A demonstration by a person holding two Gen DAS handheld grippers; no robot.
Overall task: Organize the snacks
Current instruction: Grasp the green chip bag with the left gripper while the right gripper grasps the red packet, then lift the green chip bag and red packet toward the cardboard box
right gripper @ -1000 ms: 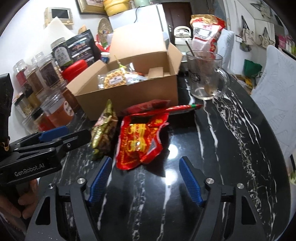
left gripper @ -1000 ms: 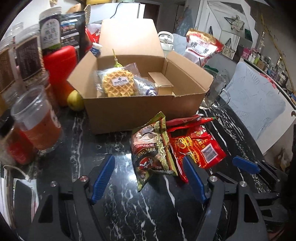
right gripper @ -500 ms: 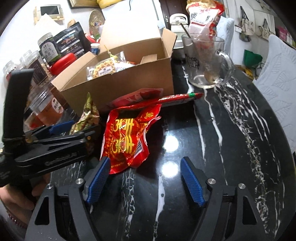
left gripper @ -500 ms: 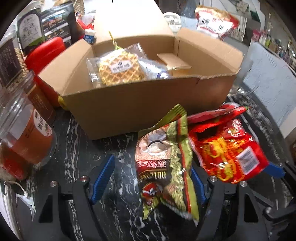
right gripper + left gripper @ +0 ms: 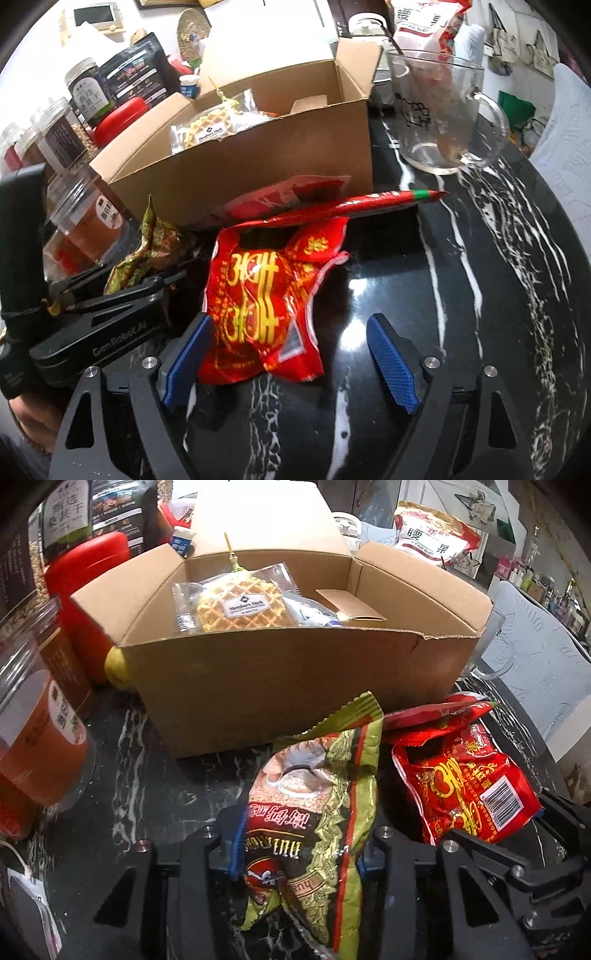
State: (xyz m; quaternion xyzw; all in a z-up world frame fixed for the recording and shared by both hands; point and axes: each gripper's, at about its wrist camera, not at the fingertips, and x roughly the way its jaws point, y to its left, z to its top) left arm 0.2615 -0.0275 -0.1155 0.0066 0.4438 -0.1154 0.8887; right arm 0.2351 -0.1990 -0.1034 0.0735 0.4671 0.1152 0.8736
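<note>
My left gripper (image 5: 297, 853) is shut on a green and red snack bag (image 5: 314, 819), which stands up between its fingers in front of the open cardboard box (image 5: 280, 675). The box holds a wrapped waffle (image 5: 240, 602) and other packets. A red snack bag (image 5: 262, 306) lies on the black marble table, also in the left wrist view (image 5: 469, 786). My right gripper (image 5: 290, 354) is open with the red bag's lower edge between its fingers. A long thin red packet (image 5: 351, 206) lies behind it against the box.
A glass mug (image 5: 439, 114) stands right of the box. Jars (image 5: 33, 746), a red container (image 5: 85, 598) and dark pouches (image 5: 133, 77) crowd the left side. A yellow fruit (image 5: 116, 668) sits by the box's left corner. A white and red bag (image 5: 432, 539) stands behind.
My left gripper moved forward around the green bag and closed on it. My right gripper moved forward until the red bag lay between its open fingers.
</note>
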